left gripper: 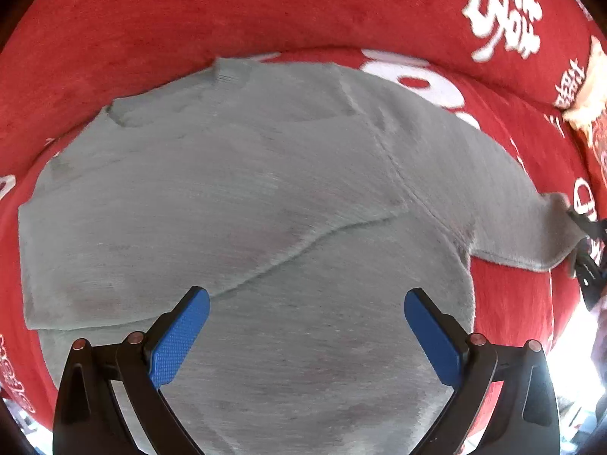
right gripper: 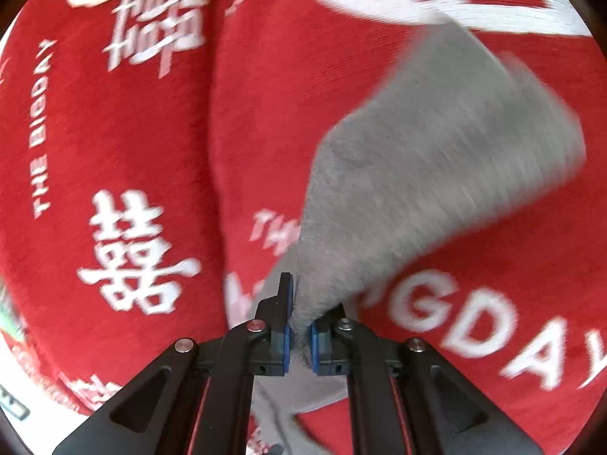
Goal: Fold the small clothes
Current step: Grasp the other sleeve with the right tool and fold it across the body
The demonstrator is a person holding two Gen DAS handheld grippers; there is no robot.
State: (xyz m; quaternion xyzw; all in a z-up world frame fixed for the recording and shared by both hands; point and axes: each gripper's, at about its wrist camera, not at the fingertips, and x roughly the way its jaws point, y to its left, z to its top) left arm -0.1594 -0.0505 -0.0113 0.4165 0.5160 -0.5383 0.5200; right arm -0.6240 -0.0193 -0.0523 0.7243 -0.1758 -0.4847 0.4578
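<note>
Right gripper [right gripper: 297,335] pinches the soft, floppy grey sweater [left gripper: 246,197] sleeve at three o'clock; left gripper [left gripper: 305,303] hovers spread.

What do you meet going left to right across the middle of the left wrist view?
Red printed cover → grey sweater body → its outstretched sleeve → the right gripper, jaws closed on the sleeve end, at the picture's right edge.

Red white-lettered cover [left gripper: 227,11] over cushions
</note>
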